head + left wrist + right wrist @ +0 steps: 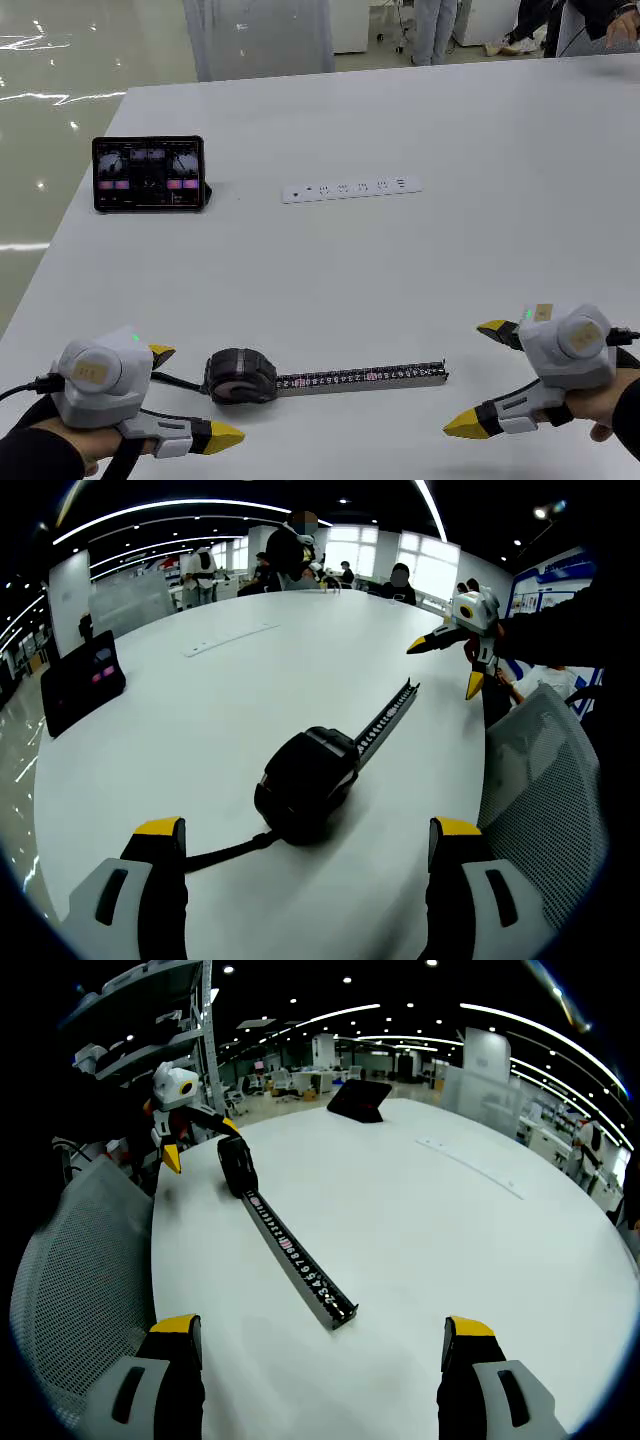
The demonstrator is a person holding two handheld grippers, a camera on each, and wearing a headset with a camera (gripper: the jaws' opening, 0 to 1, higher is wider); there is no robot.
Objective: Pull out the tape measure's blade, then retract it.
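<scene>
Head view, near edge of the white bench (400,270): on the left, the yellow-tipped left tongs (195,393) are spread wide and empty, just beside the black round tape measure case (240,376) lying on the bench. From it the numbered blade (365,377) lies pulled out flat towards the right. Its end stops short of the right tongs (475,376), which are also spread and grip nothing.

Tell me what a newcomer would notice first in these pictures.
A black tape measure lies near the front edge of the white table, its blade drawn out toward the right tool. The left tool sits by the case, and both tools are open, gripping nothing. Farther back are a lit tablet at left and a power strip mid-table.
</scene>
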